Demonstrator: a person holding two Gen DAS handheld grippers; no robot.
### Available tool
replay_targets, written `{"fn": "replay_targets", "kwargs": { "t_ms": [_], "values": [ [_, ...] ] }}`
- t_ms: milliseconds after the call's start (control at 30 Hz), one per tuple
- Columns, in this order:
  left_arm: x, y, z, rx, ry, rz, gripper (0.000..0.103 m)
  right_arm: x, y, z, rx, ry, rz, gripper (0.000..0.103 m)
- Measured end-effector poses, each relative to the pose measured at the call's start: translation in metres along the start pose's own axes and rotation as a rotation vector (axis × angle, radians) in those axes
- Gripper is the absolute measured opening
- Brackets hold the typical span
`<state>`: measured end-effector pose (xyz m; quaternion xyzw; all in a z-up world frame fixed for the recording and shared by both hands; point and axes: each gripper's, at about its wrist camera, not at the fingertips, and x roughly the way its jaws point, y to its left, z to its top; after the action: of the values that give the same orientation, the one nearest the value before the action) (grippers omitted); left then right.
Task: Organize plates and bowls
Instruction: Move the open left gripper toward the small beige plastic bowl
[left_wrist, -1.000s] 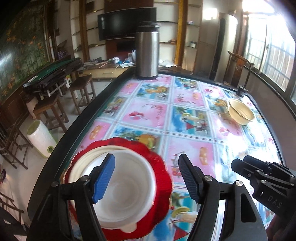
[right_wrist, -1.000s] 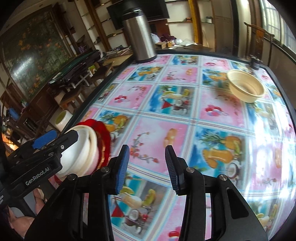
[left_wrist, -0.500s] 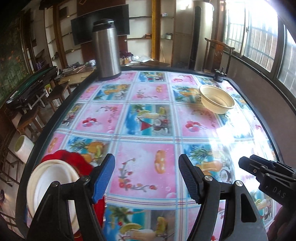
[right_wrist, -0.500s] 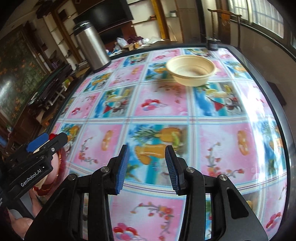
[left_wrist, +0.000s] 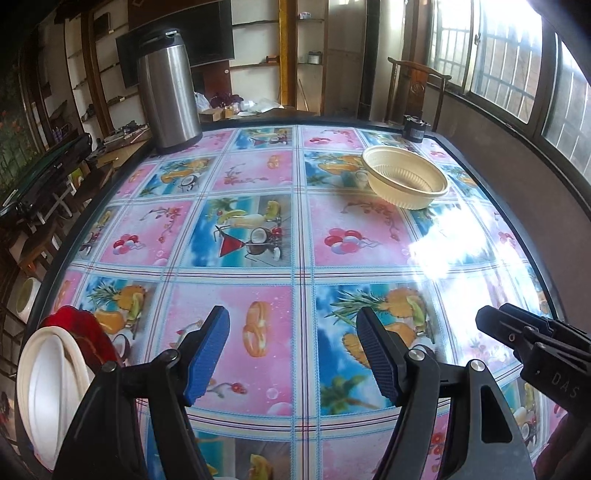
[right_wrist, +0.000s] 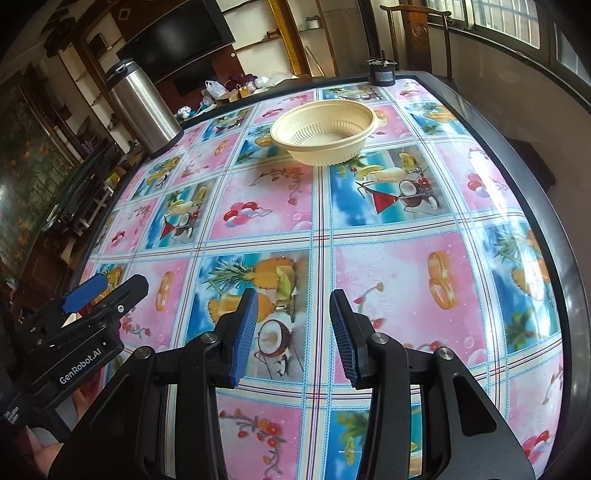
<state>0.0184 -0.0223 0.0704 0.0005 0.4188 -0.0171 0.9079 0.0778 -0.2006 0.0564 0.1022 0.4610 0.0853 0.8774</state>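
A cream ribbed bowl (left_wrist: 406, 181) (right_wrist: 325, 134) stands upright at the far right of the table, apart from both grippers. At the near left edge a white bowl (left_wrist: 48, 391) sits on a red scalloped plate (left_wrist: 90, 334), partly cut off by the frame. My left gripper (left_wrist: 291, 350) hovers over the tablecloth, open, with nothing between its blue pads. My right gripper (right_wrist: 291, 332) is open too, its jaws narrower and empty, over the near middle of the table. Each gripper shows at the edge of the other's view.
A tall steel thermos (left_wrist: 168, 90) (right_wrist: 142, 107) stands at the far left of the table. A small black object (left_wrist: 415, 127) sits at the far right corner. The table's dark rim (right_wrist: 517, 162) curves along the right. A wooden chair (left_wrist: 415, 88) stands beyond.
Both grippers have swung right across the table, away from the white bowl and red plate. The cream bowl now looks nearer and more central. Neither gripper's opening changed.
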Motion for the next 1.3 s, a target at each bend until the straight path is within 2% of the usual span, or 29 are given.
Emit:
{"fn": "replay_targets", "kwargs": {
  "t_ms": [100, 967, 1300],
  "values": [
    [0.003, -0.005, 0.002, 0.005, 0.001, 0.000, 0.071, 0.003, 0.000, 0.000, 0.000, 0.002, 0.001, 0.047],
    [0.052, -0.034, 0.033, 0.043, 0.030, 0.014, 0.071, 0.036, -0.017, 0.038, 0.004, 0.030, -0.016, 0.047],
    [0.077, -0.046, 0.062, 0.051, 0.046, 0.008, 0.071, 0.051, -0.039, 0.068, 0.041, 0.023, -0.029, 0.047]
  ]
}}
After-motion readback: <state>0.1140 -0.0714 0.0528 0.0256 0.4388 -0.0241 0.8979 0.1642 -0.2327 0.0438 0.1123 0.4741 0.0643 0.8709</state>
